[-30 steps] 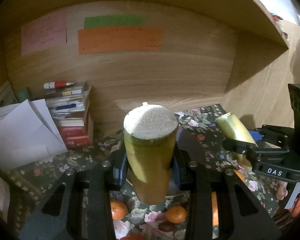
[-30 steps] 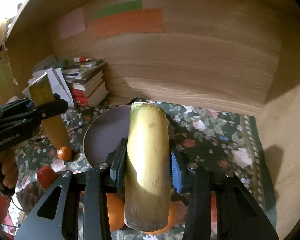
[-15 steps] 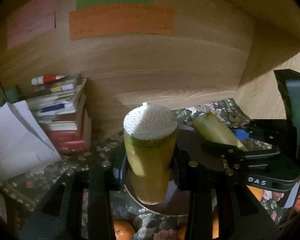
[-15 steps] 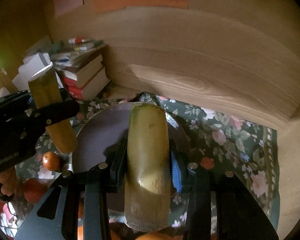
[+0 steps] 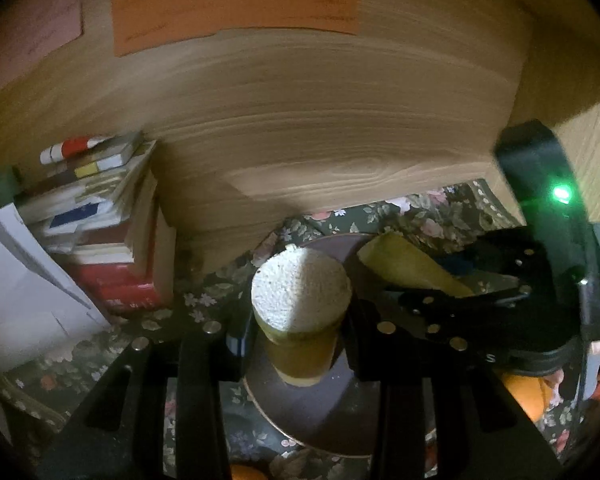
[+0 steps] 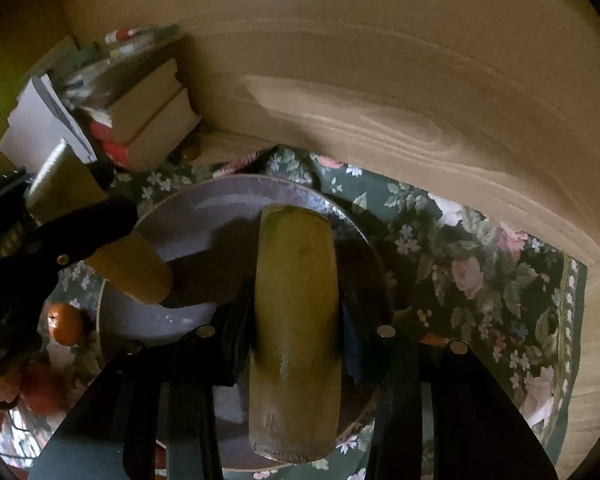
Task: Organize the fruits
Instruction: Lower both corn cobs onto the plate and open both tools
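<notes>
My left gripper (image 5: 300,336) is shut on a yellow-green sugarcane-like fruit piece (image 5: 300,320) with a white cut end, held upright over a dark round plate (image 5: 320,420). My right gripper (image 6: 296,320) is shut on a second yellow-green fruit piece (image 6: 296,320), held over the same plate (image 6: 204,216). The right gripper and its piece (image 5: 408,268) show at the right of the left wrist view. The left gripper's piece (image 6: 108,232) shows at the left of the right wrist view, its lower end close to the plate.
A flowered green cloth (image 6: 480,272) covers the desk under the plate. Oranges lie by the plate (image 6: 64,322) (image 5: 524,396). A stack of books (image 5: 112,248) and white papers (image 5: 24,300) stand at the left. A wooden back wall (image 5: 320,128) is close ahead.
Both grippers have moved forward and down toward the plate with their fruit pieces. The plate now lies right under both pieces, and the wall looks nearer.
</notes>
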{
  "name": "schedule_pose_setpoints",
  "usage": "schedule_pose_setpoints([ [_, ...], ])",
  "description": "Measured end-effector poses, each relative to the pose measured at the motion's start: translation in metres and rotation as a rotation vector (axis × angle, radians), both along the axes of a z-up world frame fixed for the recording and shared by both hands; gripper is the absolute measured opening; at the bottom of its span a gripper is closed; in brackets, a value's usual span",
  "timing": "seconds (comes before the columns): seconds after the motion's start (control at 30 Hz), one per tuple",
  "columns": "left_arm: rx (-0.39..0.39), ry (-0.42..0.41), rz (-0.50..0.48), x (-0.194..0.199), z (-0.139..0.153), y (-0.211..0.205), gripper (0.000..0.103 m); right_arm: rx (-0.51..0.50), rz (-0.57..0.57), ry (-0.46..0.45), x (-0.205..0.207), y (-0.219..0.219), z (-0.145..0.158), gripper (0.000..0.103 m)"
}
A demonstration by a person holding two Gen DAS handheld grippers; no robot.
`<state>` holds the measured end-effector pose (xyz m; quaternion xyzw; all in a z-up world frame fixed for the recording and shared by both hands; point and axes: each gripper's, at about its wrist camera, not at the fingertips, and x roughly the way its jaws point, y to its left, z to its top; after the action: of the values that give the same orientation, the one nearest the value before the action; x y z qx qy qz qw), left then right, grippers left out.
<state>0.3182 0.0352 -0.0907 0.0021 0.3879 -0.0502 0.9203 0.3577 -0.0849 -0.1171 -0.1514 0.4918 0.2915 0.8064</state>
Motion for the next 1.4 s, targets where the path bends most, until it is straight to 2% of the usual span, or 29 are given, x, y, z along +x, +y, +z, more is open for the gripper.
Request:
schedule_pose_setpoints([
  [0.17,0.028,-0.003,-0.025,-0.002,-0.002,-0.009,0.037,-0.011,0.003,0.053,0.007,0.002,-0.01,0.035],
  [0.23,0.016,0.004,-0.033,0.0,-0.002,-0.008,0.041,0.015,-0.006,0.068,0.009,0.0,-0.007,0.035],
  [0.3,0.013,0.014,-0.032,0.0,-0.002,-0.008,0.053,0.02,-0.01,0.071,0.009,-0.002,-0.005,0.038],
  [0.33,0.011,0.014,-0.029,0.0,-0.001,-0.008,0.056,0.015,-0.012,0.065,0.008,-0.005,-0.004,0.043],
  [0.6,-0.002,0.002,-0.035,-0.014,0.003,-0.01,0.061,0.015,-0.035,-0.034,-0.016,-0.027,0.02,0.047],
  [0.83,-0.009,0.022,-0.039,-0.026,0.001,-0.013,0.062,0.021,-0.06,-0.171,-0.049,-0.042,0.048,0.058],
  [0.87,-0.016,0.024,-0.04,-0.027,0.001,-0.012,0.067,0.027,-0.062,-0.177,-0.05,-0.043,0.049,0.06],
  [0.9,-0.029,0.026,-0.044,-0.028,0.002,-0.012,0.08,0.035,-0.068,-0.183,-0.055,-0.046,0.053,0.061],
  [0.97,-0.058,0.028,-0.045,-0.032,0.006,-0.011,0.092,0.056,-0.08,-0.19,-0.062,-0.049,0.056,0.064],
  [1.4,-0.051,-0.011,-0.031,-0.06,0.018,-0.008,0.094,0.114,-0.159,-0.208,-0.093,-0.08,0.062,0.067],
])
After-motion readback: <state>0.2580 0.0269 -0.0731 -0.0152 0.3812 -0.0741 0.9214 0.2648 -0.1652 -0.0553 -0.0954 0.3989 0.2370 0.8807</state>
